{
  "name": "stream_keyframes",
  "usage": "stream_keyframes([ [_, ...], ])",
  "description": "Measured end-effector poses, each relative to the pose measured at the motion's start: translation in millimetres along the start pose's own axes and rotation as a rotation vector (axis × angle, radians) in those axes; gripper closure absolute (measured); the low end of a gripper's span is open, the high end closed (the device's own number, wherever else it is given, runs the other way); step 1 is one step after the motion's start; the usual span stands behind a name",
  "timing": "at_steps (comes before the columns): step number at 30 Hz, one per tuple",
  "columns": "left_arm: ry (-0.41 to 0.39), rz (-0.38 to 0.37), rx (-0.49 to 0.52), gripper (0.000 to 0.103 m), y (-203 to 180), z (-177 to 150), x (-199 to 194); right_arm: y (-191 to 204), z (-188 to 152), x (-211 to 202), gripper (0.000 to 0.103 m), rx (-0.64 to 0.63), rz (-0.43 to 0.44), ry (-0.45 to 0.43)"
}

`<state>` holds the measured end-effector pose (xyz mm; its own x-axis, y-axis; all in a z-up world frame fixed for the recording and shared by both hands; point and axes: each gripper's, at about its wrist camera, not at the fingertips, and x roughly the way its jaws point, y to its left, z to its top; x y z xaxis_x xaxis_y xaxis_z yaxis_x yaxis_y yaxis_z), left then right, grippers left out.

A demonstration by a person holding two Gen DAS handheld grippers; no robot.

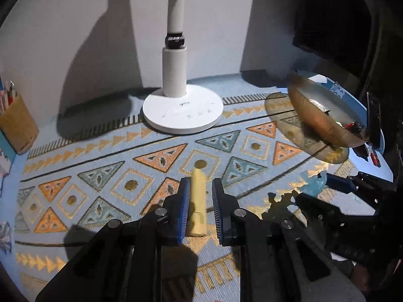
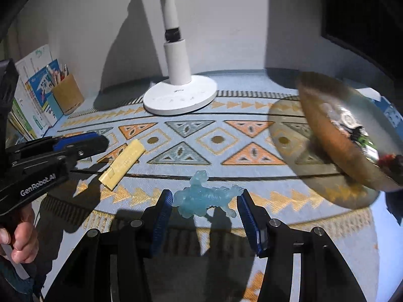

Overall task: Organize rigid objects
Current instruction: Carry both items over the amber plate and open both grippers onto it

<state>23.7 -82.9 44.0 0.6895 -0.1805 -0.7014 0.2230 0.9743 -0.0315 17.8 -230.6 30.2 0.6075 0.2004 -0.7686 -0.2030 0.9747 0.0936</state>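
My left gripper (image 1: pixel 199 185) is shut on a cream-yellow block (image 1: pixel 197 201), which stands lengthwise between the blue pads. In the right wrist view the same block (image 2: pixel 122 163) sticks out from the left gripper (image 2: pixel 100 139) above the patterned mat, casting a shadow below it. A translucent blue dinosaur figure (image 2: pixel 201 198) sits crosswise between the pads of my right gripper (image 2: pixel 205 197), which are shut on it at both ends. The left wrist view shows that figure (image 1: pixel 312 181) at the tip of the right gripper (image 1: pixel 330 182). An amber glass bowl (image 1: pixel 320 115) (image 2: pixel 335 136) with small toys inside appears tilted at the right.
A white lamp base (image 1: pixel 182 112) (image 2: pixel 180 97) stands at the back centre against the wall. A brown pencil holder (image 1: pixel 17 128) (image 2: pixel 68 94) and leaning books (image 2: pixel 35 93) are at the left. A person's hand (image 2: pixel 17 239) grips the left handle.
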Motion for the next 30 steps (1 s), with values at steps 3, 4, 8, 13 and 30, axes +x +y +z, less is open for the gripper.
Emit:
stream_keyframes([
  [3,0.024,-0.050,-0.018,0.086,7,-2,-4,-12,-4,-12,0.051,0.029,-0.012,-0.012],
  [4,0.048,-0.064,-0.036,0.073,12,-4,-2,-17,-5,-16,0.051,0.040,-0.013,-0.014],
  [8,0.109,-0.048,-0.126,0.041,35,-13,19,-28,-14,-20,0.051,0.066,-0.010,0.000],
  [13,0.177,-0.041,-0.127,0.041,33,-15,49,-31,-21,-9,0.051,0.074,-0.014,0.036],
  [30,0.131,0.026,-0.001,0.082,4,-17,56,-42,-32,13,0.029,0.042,0.035,0.107],
])
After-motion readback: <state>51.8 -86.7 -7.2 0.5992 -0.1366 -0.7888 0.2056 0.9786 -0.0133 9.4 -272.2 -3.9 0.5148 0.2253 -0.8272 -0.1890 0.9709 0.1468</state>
